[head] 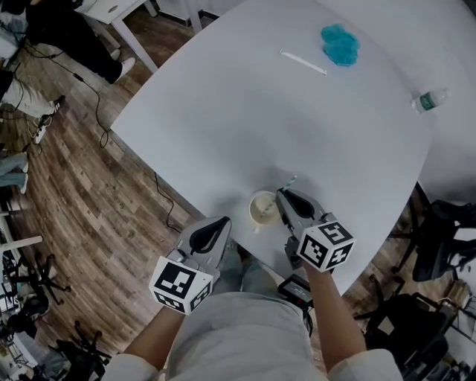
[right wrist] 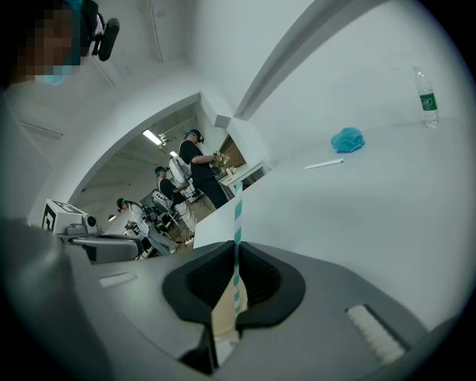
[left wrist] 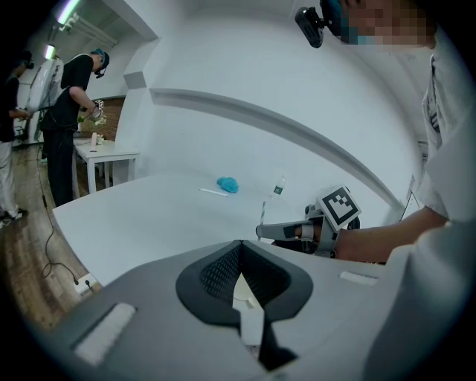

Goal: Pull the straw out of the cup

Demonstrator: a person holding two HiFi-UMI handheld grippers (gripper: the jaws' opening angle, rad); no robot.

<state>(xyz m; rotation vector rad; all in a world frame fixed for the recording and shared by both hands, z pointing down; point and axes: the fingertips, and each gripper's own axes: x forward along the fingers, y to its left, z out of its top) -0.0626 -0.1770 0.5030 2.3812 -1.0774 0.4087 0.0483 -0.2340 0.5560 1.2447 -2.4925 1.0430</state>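
Low in the centre of the head view, the pale cup stands near the counter edge. The right gripper is clenched on the teal-striped straw, which runs down toward the cup. The left gripper is closed on nothing, lower left of the cup.

- A large white table with rounded corners fills the middle of the room.
- Brown wood-plank floor surrounds it.
- A small white side table stands further off.
- A black office chair sits at the right.
- A bright ceiling strip light hangs above plain white walls.
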